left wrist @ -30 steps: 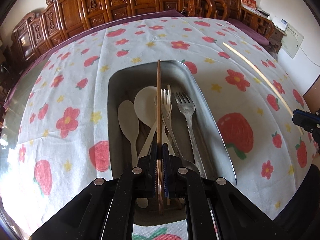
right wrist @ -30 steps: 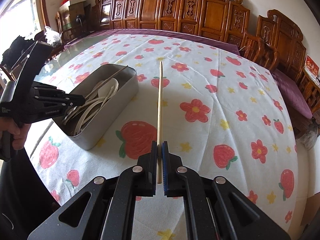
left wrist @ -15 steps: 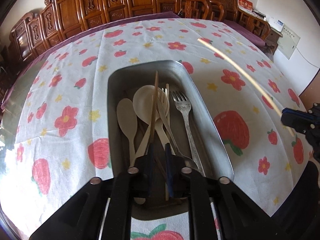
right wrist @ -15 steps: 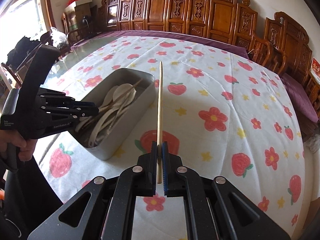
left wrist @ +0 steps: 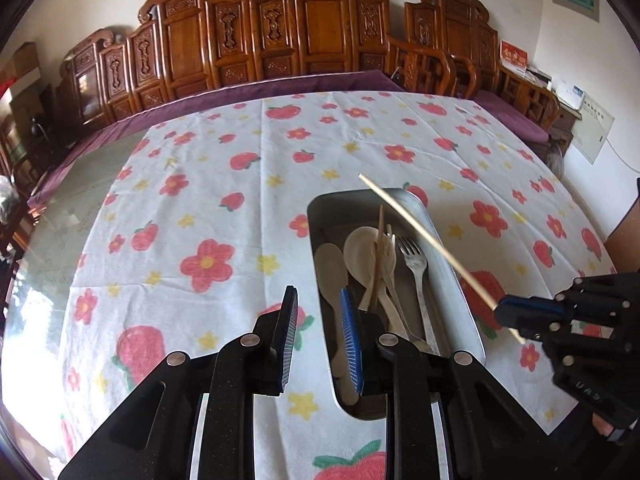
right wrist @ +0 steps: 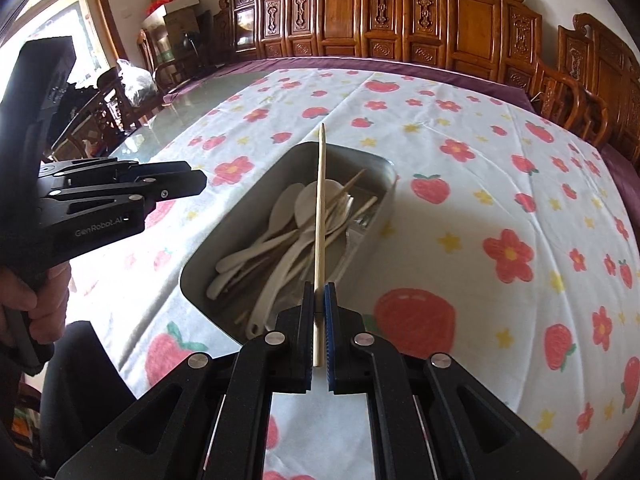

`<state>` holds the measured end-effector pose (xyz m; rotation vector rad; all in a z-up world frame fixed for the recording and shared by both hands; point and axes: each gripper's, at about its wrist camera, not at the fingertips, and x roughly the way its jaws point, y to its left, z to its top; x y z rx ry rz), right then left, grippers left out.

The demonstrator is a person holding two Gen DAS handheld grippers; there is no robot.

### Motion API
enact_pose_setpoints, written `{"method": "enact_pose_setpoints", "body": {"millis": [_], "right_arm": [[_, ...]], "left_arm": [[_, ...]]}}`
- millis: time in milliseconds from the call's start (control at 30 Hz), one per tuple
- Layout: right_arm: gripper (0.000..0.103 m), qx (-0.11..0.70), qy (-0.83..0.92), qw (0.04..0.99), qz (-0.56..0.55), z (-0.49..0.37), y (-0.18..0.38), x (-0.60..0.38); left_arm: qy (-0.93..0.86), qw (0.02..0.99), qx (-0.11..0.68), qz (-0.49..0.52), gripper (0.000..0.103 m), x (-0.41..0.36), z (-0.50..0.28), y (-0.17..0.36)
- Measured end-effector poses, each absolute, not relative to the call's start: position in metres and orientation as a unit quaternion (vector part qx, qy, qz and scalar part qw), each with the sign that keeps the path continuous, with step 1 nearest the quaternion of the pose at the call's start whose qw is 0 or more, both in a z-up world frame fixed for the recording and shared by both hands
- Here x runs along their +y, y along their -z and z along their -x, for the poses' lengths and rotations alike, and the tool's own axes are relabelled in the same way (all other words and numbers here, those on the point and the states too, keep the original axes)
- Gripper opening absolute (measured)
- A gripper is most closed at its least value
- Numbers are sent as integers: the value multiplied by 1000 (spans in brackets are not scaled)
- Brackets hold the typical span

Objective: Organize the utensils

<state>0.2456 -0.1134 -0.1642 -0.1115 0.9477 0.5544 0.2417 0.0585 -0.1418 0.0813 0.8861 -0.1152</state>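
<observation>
A table under a flowered tablecloth (right wrist: 500, 184) carries a metal tray (right wrist: 256, 200), in which pale spoons (right wrist: 288, 216), a metal fork (left wrist: 416, 264) and a dark chopstick (left wrist: 378, 256) are already laid lengthwise. The left gripper (left wrist: 318, 332) is held with its jaws parted and empty, partly over the tray's near left wall. The right gripper (right wrist: 319, 320) is clenched on a light chopstick (right wrist: 320, 216) near its thick end; the stick is carried in the air above the tray, its tip reaching past the far rim. The step is judged to be the placing of this last stick. It is best turned parallel to the tray's long side, lowered until it is inside the walls, and only then released, so that it is not left bridging the rim or rolling onto the cloth.
</observation>
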Motion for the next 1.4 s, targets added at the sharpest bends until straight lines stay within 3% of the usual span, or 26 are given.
{"method": "enact_pose_setpoints", "body": {"millis": [133, 567, 733, 800, 867, 933, 1000, 1067, 1133, 1200, 1267, 1400], "right_arm": [[6, 466, -277, 840, 10, -253, 172, -104], [8, 483, -268, 834, 13, -264, 195, -85], [9, 452, -276, 848, 16, -251, 181, -95], [11, 429, -272, 861, 15, -241, 166, -105], [25, 400, -263, 878, 14, -229, 146, -119], [28, 372, -247, 895, 9, -219, 127, -136], [37, 348, -228, 909, 4, -210, 110, -152], [51, 326, -210, 922, 1, -202, 95, -166], [57, 304, -195, 932, -8, -193, 78, -183], [68, 283, -174, 943, -7, -184, 65, -196], [86, 265, -157, 952, -4, -176, 54, -207], [100, 234, -127, 964, -4, -160, 36, -224]], "left_arm": [[50, 903, 425, -34, 20, 67, -240, 138], [35, 904, 425, -22, 21, 85, -235, 137], [33, 908, 417, -17, 27, 84, -227, 130], [34, 912, 408, -12, 35, 81, -222, 122], [35, 918, 396, -7, 47, 77, -215, 113], [39, 924, 380, 3, 49, 72, -207, 101], [43, 929, 368, 11, 59, 67, -200, 91], [44, 935, 351, 10, 66, 59, -191, 81], [42, 942, 333, 4, 68, 49, -182, 69], [41, 948, 315, 1, 83, 41, -172, 58], [37, 955, 296, -3, 88, 34, -161, 48], [30, 964, 265, -7, 95, 22, -141, 31]]}}
